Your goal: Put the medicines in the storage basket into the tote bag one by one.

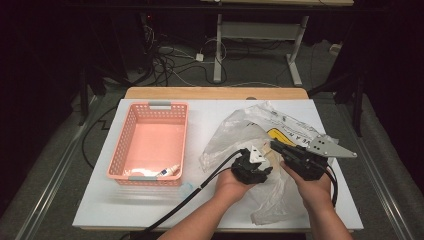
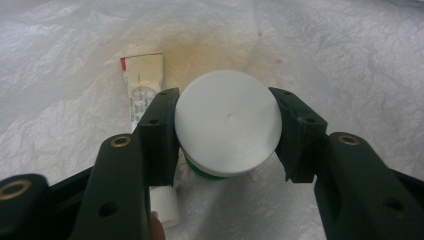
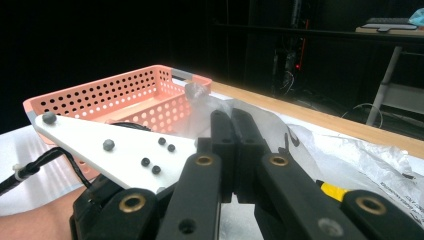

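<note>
On the white table (image 1: 150,210), right of the pink basket (image 1: 131,131), lies the crumpled plastic bag (image 1: 240,130), and both hands work over it. Left gripper (image 2: 227,132) points into the bag, jaws clamped on a white-capped jar (image 2: 227,127), a small tube (image 2: 145,85) beyond it. Right gripper (image 3: 234,135) has its jaws pressed together, pinching the bag's film.

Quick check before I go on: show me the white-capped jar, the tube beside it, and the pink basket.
white-capped jar (image 2: 227,122), left gripper view, middle of its round cap.
tube (image 2: 142,82), left gripper view, printed flat end.
pink basket (image 1: 123,140), high view, left perforated wall.
</note>
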A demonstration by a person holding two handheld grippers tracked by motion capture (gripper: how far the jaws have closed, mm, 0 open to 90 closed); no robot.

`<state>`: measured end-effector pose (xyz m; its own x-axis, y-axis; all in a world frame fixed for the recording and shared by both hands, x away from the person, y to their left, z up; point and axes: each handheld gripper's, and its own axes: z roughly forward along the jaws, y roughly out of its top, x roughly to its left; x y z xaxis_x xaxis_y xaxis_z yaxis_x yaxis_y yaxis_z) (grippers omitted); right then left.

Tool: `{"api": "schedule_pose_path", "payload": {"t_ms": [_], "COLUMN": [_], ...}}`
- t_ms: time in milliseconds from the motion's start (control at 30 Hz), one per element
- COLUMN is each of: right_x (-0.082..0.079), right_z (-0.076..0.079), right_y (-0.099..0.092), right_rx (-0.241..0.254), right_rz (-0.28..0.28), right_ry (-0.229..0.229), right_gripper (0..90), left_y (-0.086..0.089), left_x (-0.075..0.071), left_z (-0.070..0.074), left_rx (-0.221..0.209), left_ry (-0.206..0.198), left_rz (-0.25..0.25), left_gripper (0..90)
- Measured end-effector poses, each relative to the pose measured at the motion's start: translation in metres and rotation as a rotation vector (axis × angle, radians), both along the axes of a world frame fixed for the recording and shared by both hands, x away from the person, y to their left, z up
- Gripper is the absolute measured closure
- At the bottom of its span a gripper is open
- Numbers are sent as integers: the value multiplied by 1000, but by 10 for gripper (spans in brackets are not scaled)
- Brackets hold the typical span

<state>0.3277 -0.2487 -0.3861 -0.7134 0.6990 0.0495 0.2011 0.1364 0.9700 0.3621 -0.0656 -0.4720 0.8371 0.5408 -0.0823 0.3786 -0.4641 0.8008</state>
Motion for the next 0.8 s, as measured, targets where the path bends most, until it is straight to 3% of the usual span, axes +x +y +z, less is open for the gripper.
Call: {"api": "schedule_pose_path", "payload": {"t_ms": [200, 400, 467, 567, 800], "right_x": [1, 2, 1, 1, -1], "right_z": [-2, -2, -2, -1, 0], "right_y": [0, -1, -1, -2, 2], "right_rx": [-6, -6, -9, -9, -13], "right_rz": [1, 0, 2, 0, 8], "right_ry": [4, 8, 5, 4, 3], "right_gripper": [900, 900, 900, 900, 900], "left_y": [-1, 4, 10, 18, 38], "left_x": [2, 1, -4, -13, -30], "left_z": [-1, 7, 11, 17, 19], "left_rx": [-15, -12, -34, -52, -67], "left_ry": [13, 23, 40, 22, 38], "left_rz": [3, 12, -1, -15, -43], "left_gripper": [477, 353, 341, 340, 311]}}
